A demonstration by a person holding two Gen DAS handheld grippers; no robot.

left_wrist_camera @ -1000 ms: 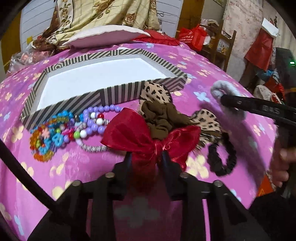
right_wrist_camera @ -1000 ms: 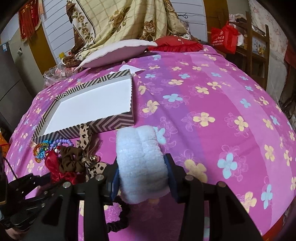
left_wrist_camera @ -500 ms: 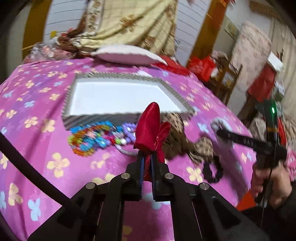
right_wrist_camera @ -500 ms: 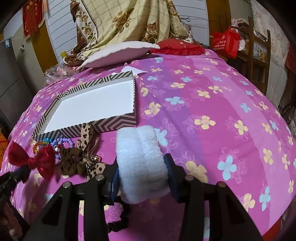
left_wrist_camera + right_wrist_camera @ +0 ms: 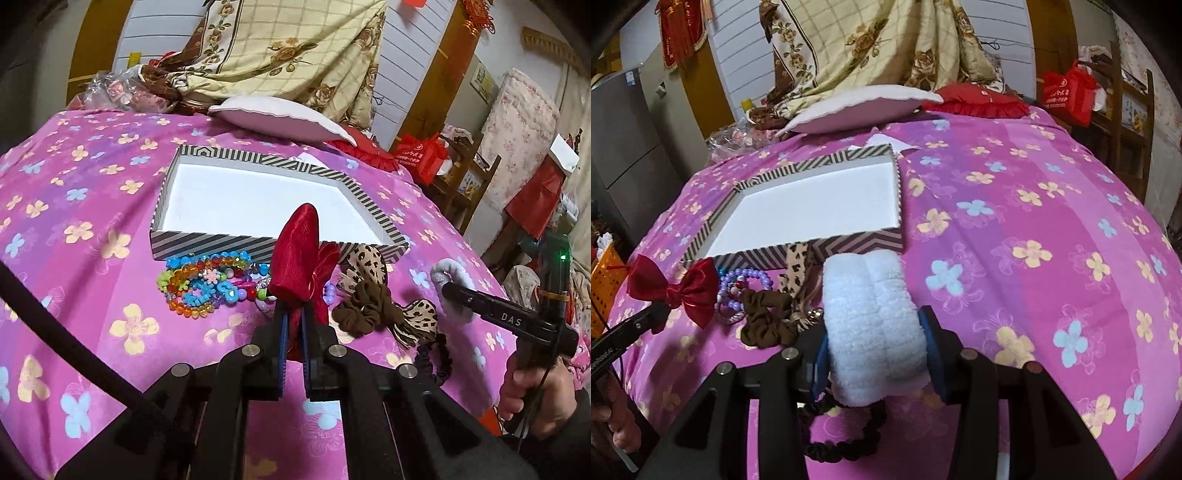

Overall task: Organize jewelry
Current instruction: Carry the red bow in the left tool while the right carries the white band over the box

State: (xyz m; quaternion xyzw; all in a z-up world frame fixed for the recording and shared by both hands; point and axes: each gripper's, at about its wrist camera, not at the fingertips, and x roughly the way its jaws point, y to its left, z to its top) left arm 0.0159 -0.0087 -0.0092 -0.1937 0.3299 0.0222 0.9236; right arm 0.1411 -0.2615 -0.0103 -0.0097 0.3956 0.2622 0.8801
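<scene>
My left gripper (image 5: pixel 292 314) is shut on a red satin bow (image 5: pixel 300 254), lifted above the pile of jewelry. The same red bow (image 5: pixel 674 288) hangs at the far left of the right wrist view. A white fluffy scrunchie (image 5: pixel 870 321) sits squeezed between the pads of my right gripper (image 5: pixel 873 354). The striped box (image 5: pixel 207 245) with a white inside lies open behind the pile. On the cloth lie colourful bead bracelets (image 5: pixel 201 284), a brown scrunchie (image 5: pixel 364 308), a leopard-print bow (image 5: pixel 417 317) and a black hair tie (image 5: pixel 846 439).
A pink flowered cloth (image 5: pixel 1034 229) covers the rounded surface. A white cushion (image 5: pixel 280 114) and a red cushion (image 5: pixel 975 99) lie at the back. A person's hand (image 5: pixel 535 391) holds the right gripper's handle. An orange basket (image 5: pixel 602 280) stands at the left edge.
The left gripper has lifted the red bow off the pile and rolled, so the bow now stands on end. The right gripper holds still with the white scrunchie.
</scene>
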